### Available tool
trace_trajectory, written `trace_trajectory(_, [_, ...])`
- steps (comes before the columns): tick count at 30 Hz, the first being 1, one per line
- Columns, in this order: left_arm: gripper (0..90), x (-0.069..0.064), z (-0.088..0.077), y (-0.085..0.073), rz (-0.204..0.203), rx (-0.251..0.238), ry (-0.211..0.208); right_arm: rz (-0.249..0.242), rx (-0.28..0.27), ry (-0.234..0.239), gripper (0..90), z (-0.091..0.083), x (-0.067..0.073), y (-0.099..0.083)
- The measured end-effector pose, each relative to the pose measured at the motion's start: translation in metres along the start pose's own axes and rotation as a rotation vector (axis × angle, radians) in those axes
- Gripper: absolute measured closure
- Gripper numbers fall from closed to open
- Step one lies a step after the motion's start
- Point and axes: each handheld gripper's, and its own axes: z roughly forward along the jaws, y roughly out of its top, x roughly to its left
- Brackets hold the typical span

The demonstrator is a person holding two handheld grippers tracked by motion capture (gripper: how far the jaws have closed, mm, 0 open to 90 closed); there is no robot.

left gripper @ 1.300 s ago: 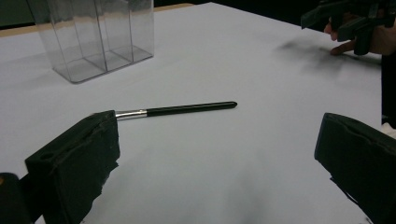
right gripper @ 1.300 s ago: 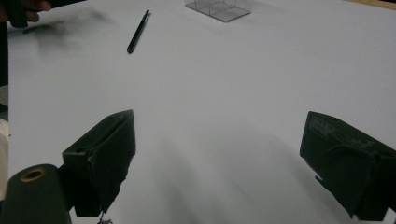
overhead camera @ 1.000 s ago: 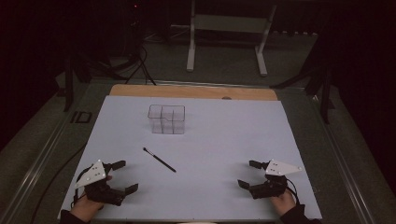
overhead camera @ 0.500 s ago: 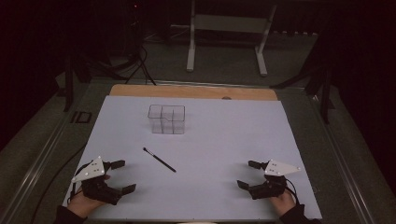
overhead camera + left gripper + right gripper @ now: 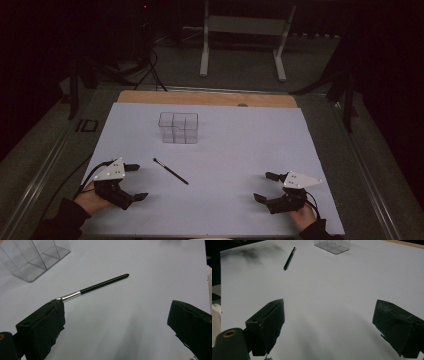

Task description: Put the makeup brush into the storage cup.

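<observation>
Black and slim, the brush [image 5: 170,171] lies flat on the white sheet [image 5: 240,150], at about seven o'clock from the clear compartment box [image 5: 178,127]. At two o'clock from the left gripper [image 5: 134,182], it is near but untouched. Both that gripper and the right gripper [image 5: 265,186], well apart at four o'clock, have jaws spread wide, holding nothing.

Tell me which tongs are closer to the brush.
The left tongs. The brush lies just ahead of them on the white sheet, its metal end beside one jaw in the left gripper view, while the right tongs sit far across the table.
</observation>
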Motion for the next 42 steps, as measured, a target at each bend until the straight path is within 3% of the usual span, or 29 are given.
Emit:
trace_trajectory(6, [2.7, 0.016, 0.005, 0.01, 0.045, 0.057, -0.025, 0.001, 0.001, 0.003, 10.6, 0.001, 0.001, 0.0])
trace_trajectory(16, [5.3, 0.037, 0.013, 0.021, 0.079, 0.13, -0.056, 0.003, 0.006, 0.007, 10.6, 0.001, 0.001, 0.0])
trace_trajectory(23, [6.3, 0.044, 0.017, 0.032, 0.143, 0.173, -0.063, 0.003, 0.007, 0.009, 10.6, 0.001, 0.0, 0.0])
trace_trajectory(31, [11.9, 0.053, 0.023, 0.045, 0.175, 0.22, -0.105, 0.004, 0.007, 0.01, 10.6, 0.002, 0.0, -0.001])
trace_trajectory(42, [18.7, 0.061, 0.031, 0.058, 0.263, 0.279, -0.145, 0.004, 0.01, 0.01, 10.6, 0.002, 0.0, -0.001])
